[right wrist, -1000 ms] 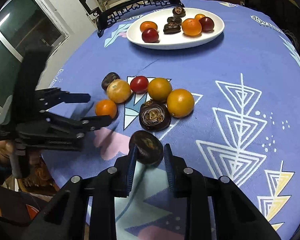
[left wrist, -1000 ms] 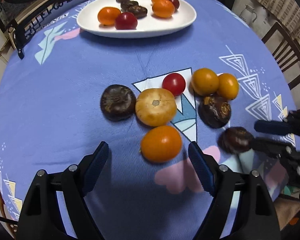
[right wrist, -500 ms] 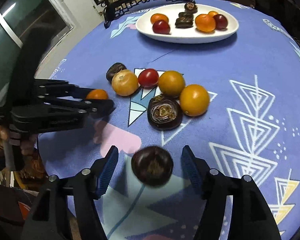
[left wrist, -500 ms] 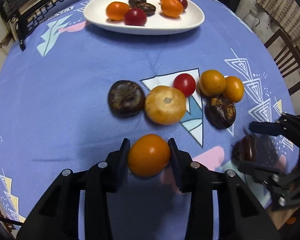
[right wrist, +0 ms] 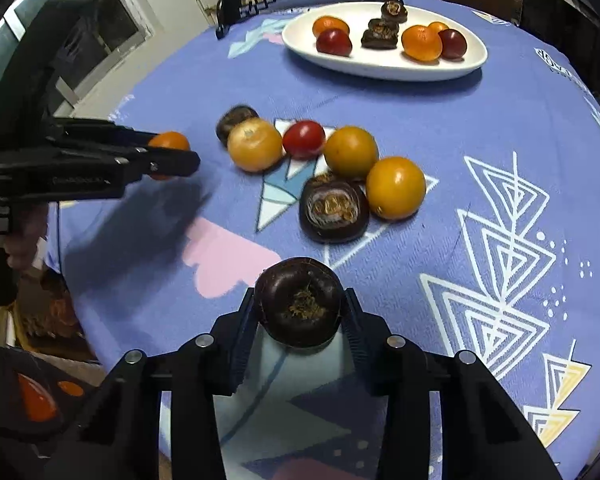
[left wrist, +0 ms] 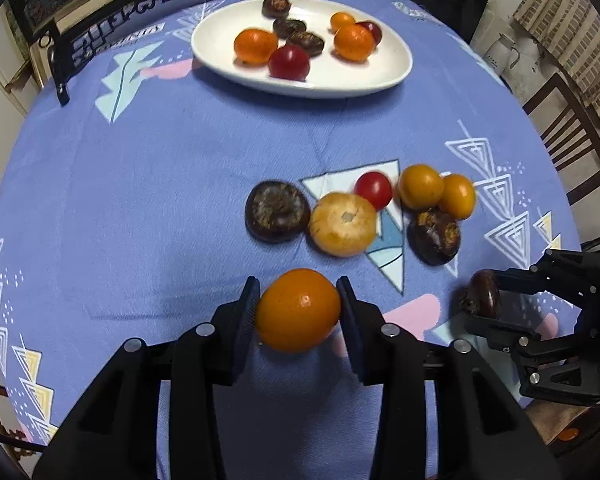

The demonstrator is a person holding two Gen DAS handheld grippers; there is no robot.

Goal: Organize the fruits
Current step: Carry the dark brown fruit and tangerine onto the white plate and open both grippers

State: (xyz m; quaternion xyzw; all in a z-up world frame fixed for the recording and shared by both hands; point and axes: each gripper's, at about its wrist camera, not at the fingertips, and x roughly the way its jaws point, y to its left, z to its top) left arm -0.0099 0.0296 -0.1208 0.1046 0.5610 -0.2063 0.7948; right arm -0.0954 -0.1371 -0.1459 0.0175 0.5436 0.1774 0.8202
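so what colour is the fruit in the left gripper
Orange fruit in the left gripper, clearest in the left wrist view.

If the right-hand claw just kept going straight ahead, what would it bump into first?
Probably the dark fruit lying directly ahead of the right gripper, which already clamps a dark chestnut-like fruit. Height above the cloth is unclear.

Round table (left wrist: 180, 168), blue patterned cloth. Lying directly on it: white oval plate (left wrist: 384, 76) at far side; loose fruit cluster (left wrist: 342, 224) mid-surface.

6 loose fruits (left wrist: 343, 224) cluster mid-table; white plate (left wrist: 396, 68) holds 7.
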